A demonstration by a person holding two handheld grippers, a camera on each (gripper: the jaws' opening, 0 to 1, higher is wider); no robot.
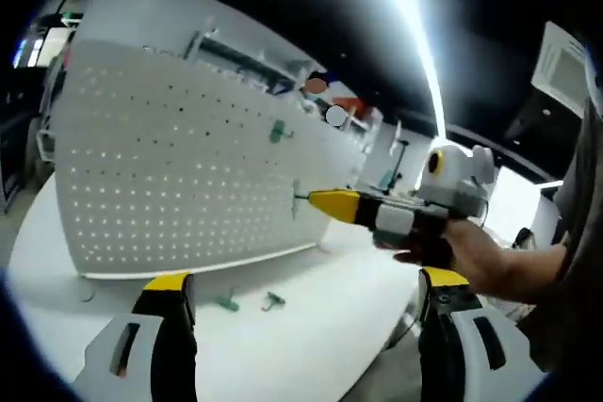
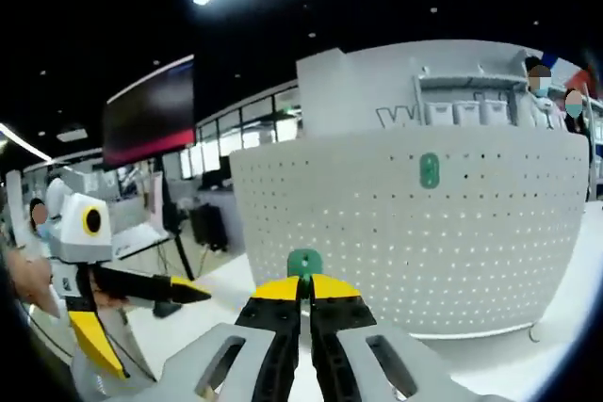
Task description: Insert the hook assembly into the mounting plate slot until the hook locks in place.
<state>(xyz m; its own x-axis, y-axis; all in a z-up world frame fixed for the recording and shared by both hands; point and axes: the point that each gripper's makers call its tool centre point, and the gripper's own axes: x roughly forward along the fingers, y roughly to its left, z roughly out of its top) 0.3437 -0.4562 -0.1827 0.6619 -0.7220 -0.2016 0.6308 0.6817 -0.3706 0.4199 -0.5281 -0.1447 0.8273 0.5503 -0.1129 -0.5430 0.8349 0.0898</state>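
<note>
At lower centre of the right gripper view, we are pinching the green hook (image 2: 303, 262) in the right gripper (image 2: 303, 291), aiming at the pegboard (image 2: 415, 233); our left gripper (image 1: 306, 289) is hanging wide, empty.

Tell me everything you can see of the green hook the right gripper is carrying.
The green hook is a small piece, plastic by its look, pinched between the yellow tips of the right gripper, whose jaws are shut on it. Only its rounded top shows above the tips; the rest is hidden. It is held upright in front of the white pegboard, apparently not touching it. A second green hook already sits higher on the board.
</note>
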